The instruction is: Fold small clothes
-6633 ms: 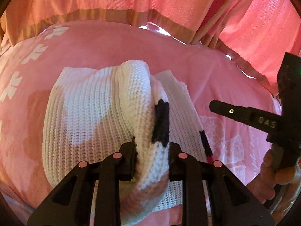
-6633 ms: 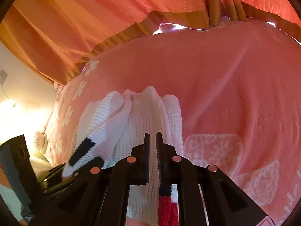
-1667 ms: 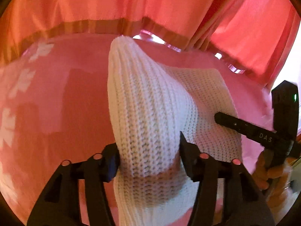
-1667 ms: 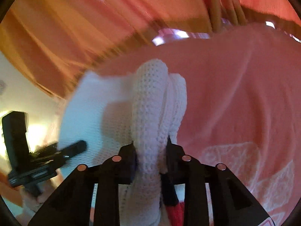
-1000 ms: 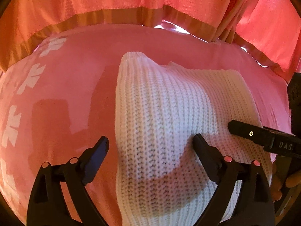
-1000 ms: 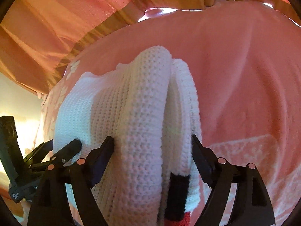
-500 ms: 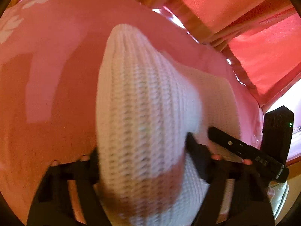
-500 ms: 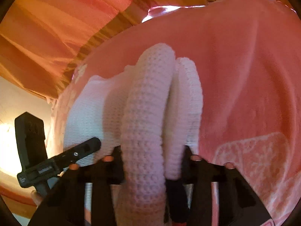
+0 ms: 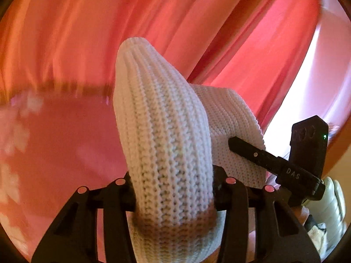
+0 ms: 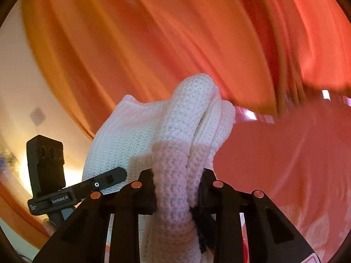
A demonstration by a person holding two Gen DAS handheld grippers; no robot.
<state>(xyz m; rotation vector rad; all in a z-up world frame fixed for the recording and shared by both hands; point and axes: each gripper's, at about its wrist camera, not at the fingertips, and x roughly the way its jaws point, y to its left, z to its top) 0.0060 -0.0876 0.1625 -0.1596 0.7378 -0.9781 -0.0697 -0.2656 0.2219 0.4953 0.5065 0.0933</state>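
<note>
backlit pink curtains point(image 9: 92, 32), pink bedspread point(image 9: 54, 144)

Both grippers, left point(image 9: 173, 195) and right point(image 10: 177, 192), have just closed onto the knit point(image 9: 162, 131) and lifted it off the bed point(image 9: 54, 142).

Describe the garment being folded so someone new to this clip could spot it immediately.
Against the pink curtains and above the pink bedspread, look between the two black grippers. The left gripper and right gripper each pinch a bunched edge of the white knit sweater, the only white, chunky-ribbed fabric among smooth pink cloth.
</note>
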